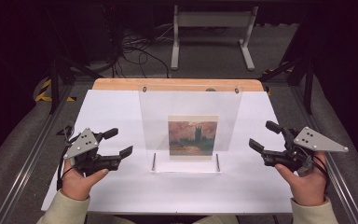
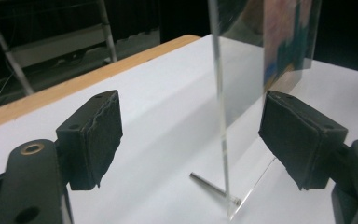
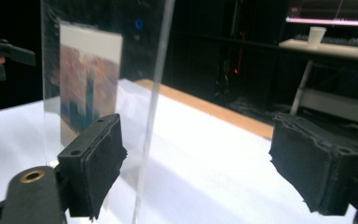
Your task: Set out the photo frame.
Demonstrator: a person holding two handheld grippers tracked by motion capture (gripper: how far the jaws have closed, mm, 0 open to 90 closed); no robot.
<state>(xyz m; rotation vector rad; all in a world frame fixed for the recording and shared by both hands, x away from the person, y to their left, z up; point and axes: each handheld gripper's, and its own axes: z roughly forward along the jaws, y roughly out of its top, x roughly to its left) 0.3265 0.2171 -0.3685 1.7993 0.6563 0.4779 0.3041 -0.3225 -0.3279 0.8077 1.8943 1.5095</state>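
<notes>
frame: clear upright acrylic picture frame [image 1: 190, 128] on white table [image 1: 112, 112]
my grippers: left gripper [image 1: 117, 142], right gripper [image 1: 264, 135] both released, flanking
risk: uneven squeeze may tip it

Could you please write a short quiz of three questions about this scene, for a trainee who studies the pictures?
1. True or false: the left tool grips the clear upright acrylic panel.
2. What sits inside that panel? A) a blank white card B) a small painting print in orange and blue tones C) a mirror
3. Fill the gap: the panel stands on the ____ sheet that covers the wooden table.

Key:
1. False. Its jaws are open and apart from the panel; the right tool is open too, at the other side.
2. B
3. white
</notes>
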